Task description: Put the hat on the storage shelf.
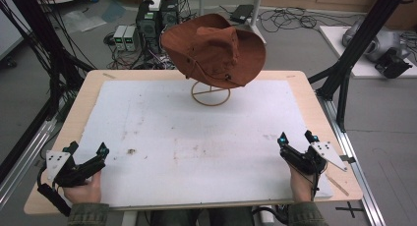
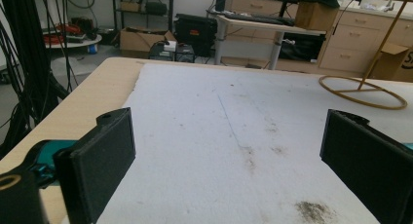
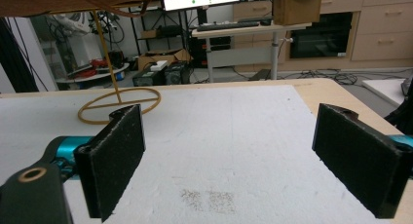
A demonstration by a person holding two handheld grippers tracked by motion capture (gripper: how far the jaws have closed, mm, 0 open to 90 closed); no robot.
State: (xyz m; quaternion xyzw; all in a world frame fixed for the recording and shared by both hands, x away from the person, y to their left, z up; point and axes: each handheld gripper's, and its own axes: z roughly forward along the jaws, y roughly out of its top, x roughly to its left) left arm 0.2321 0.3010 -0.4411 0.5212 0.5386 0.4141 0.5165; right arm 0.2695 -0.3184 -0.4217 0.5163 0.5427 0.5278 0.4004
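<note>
High view: resting far beyond both wide-apart grippers, left [image 1: 87, 153] and right [image 1: 297, 138], brown felt cowboy hat [image 1: 214, 49] sitting on gold wire stand [image 1: 211, 94].

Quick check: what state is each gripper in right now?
Left gripper: open, holding nothing, near the table's left front corner.
Right gripper: open, holding nothing, far from the hat.

Hat [image 1: 214, 49] upper centre of high view, on wire stand [image 1: 211, 94] at far edge of mat [image 1: 196, 142]. Mat on table [image 1: 64, 118]. Left gripper [image 1: 86, 154] lower left, right gripper [image 1: 297, 138] lower right, both at mat's near corners, well apart from hat.
</note>
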